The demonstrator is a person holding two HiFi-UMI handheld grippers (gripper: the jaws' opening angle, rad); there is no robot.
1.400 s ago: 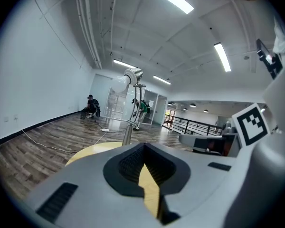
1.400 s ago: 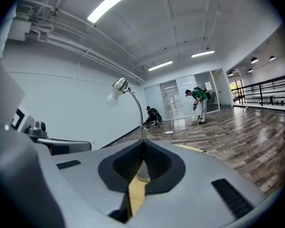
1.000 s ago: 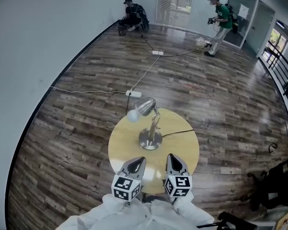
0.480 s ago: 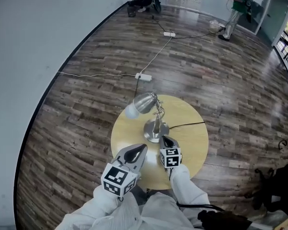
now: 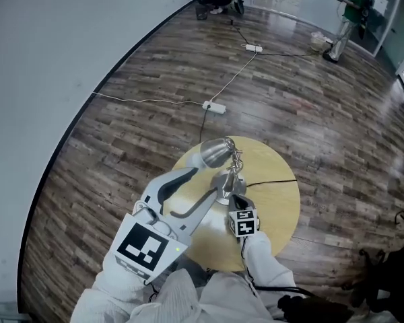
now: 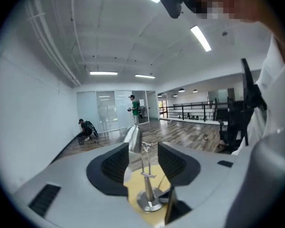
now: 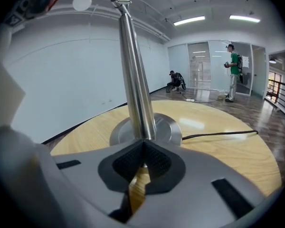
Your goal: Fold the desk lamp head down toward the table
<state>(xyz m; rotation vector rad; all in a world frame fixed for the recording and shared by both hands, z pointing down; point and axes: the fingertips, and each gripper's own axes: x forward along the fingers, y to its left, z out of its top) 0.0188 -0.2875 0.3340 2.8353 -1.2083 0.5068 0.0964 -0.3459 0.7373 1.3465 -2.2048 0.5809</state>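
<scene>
A silver desk lamp stands on the round yellow table (image 5: 276, 210), its head (image 5: 217, 151) raised and tilted to the left with the white bulb showing. My left gripper (image 5: 204, 184) is held high just short of the lamp head. Its jaws are opening and nothing is between them; the lamp head (image 6: 132, 137) and base (image 6: 149, 204) show beyond the gap. My right gripper (image 5: 237, 199) is low on the table, shut, with its tips (image 7: 143, 144) right at the foot of the lamp post (image 7: 135, 80), above the round base (image 7: 168, 129). I cannot tell whether they touch it.
The lamp's black cord (image 5: 273, 180) runs right across the table and off its edge. A white power strip (image 5: 215, 106) and cables lie on the wooden floor beyond. Two people (image 5: 350, 5) are far off at the back. A white wall curves along the left.
My left gripper has risen and moved forward toward the lamp head, and its jaws have opened. My right gripper has dropped and moved forward to the lamp post near the base.
</scene>
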